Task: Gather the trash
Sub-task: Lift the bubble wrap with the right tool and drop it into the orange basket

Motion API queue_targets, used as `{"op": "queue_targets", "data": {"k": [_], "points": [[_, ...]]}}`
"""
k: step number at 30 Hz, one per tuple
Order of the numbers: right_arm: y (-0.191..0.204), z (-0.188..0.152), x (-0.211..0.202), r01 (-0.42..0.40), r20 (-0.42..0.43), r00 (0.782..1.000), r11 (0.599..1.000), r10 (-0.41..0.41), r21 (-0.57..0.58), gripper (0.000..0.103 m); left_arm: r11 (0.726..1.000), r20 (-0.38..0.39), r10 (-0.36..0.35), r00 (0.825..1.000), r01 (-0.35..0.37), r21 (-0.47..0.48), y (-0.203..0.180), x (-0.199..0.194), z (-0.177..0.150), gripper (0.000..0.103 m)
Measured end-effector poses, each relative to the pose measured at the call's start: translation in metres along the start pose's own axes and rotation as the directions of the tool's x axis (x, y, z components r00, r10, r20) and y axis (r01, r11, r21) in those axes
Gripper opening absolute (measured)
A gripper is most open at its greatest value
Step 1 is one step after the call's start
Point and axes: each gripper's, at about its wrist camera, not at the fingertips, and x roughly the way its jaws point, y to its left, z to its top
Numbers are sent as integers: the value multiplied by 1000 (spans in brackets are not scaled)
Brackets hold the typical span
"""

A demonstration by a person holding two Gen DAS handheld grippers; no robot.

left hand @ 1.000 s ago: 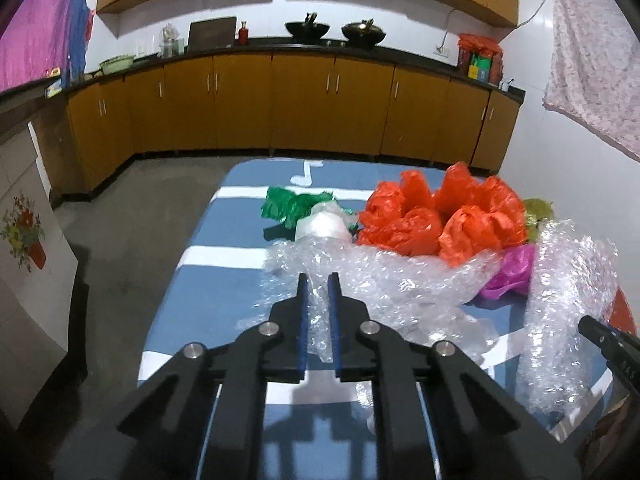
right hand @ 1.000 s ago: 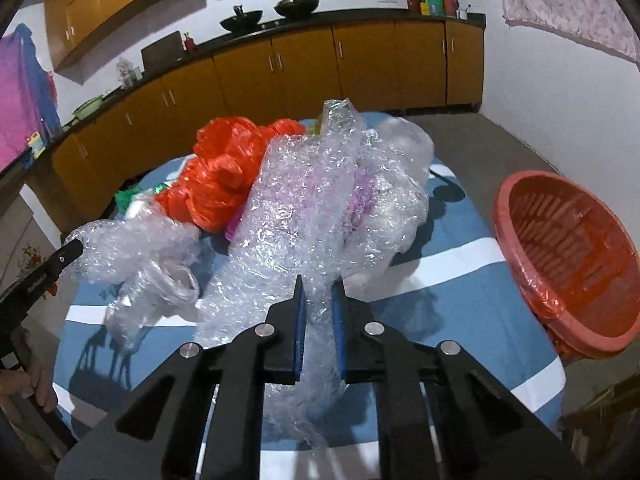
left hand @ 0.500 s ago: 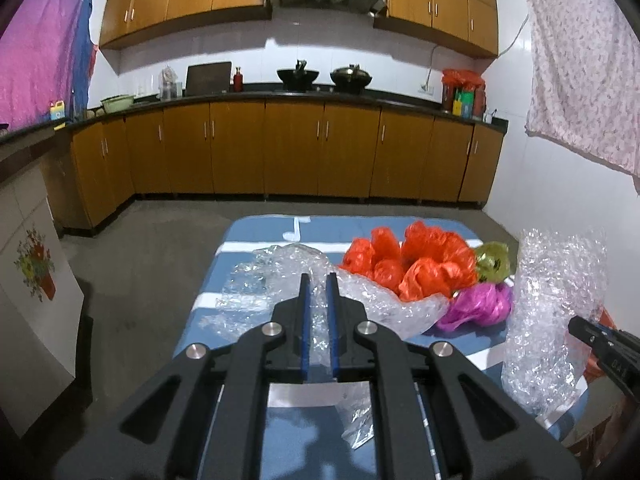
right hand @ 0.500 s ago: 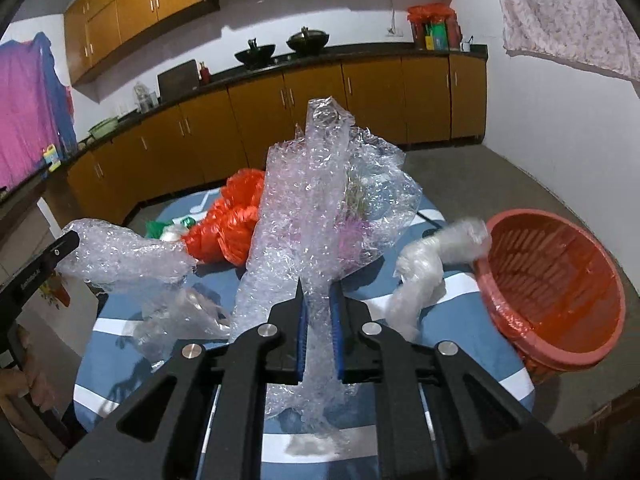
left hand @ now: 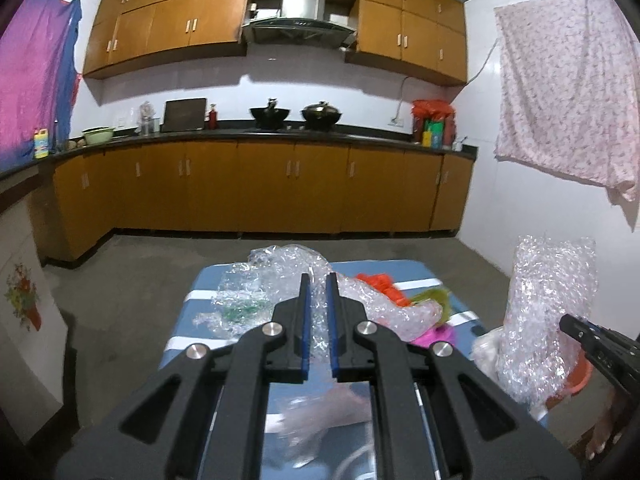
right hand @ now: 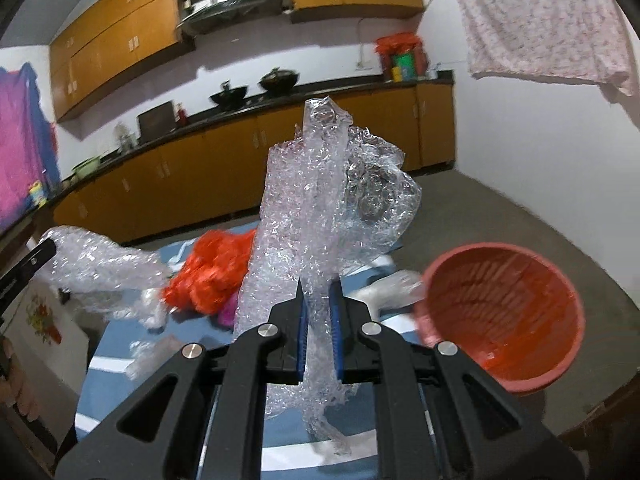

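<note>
Left tongs: the left tongs (left hand: 316, 300) are clenched on a long strip of clear bubble wrap (left hand: 280, 276); its crumpled end stands above the fingertips and the rest trails down toward the table (left hand: 208, 280).
Right tongs: the right tongs (right hand: 319, 304) are clenched on a bigger sheet of bubble wrap (right hand: 320, 200), which stands up in front of the camera and hangs in a tail below the pads.
What has changed, left: a second ago the left strip lay spread across the striped cloth among the bags; now most of it hangs clear of the cloth, and the kitchen cabinets fill the upper view where the table filled it before.
What has changed, right: the right sheet was slumped on the table a second ago; now it is held up in the air, and the red basket (right hand: 504, 312) sits lower and nearer in the right wrist view.
Still on the table: the orange plastic bags (right hand: 216, 276), a pink bag (left hand: 438, 334) and a green scrap (left hand: 434, 294) lie where they were.
Basket: it stands to the right of the table, open side facing the right tongs, nothing visible inside.
Meaning for the task: both wraps look picked up and free to carry; judging by the layout, the next step is to swing them over the basket and let go, the right one first since it is nearer.
Risk: the trailing tails could snag the bags or drape over the basket rim.
</note>
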Motion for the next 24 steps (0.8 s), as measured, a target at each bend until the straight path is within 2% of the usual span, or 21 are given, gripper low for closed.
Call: {"op": "queue_targets", "data": {"k": [6, 12, 18, 24], "points": [[-40, 10, -10, 87, 33, 995, 995, -89, 46, 11, 997, 17, -79, 997, 79, 21, -40, 1, 9, 8], [-70, 10, -16, 163, 46, 985, 984, -167, 73, 10, 985, 17, -171, 985, 170, 22, -79, 7, 19, 8], [-104, 14, -20, 249, 43, 966, 964, -254, 96, 10, 956, 8, -290, 957, 290, 39, -140, 18, 26, 8], [-145, 15, -21, 334, 20, 940, 933, -340, 136, 10, 912, -24, -403, 915, 404, 68, -209, 34, 19, 8]]}}
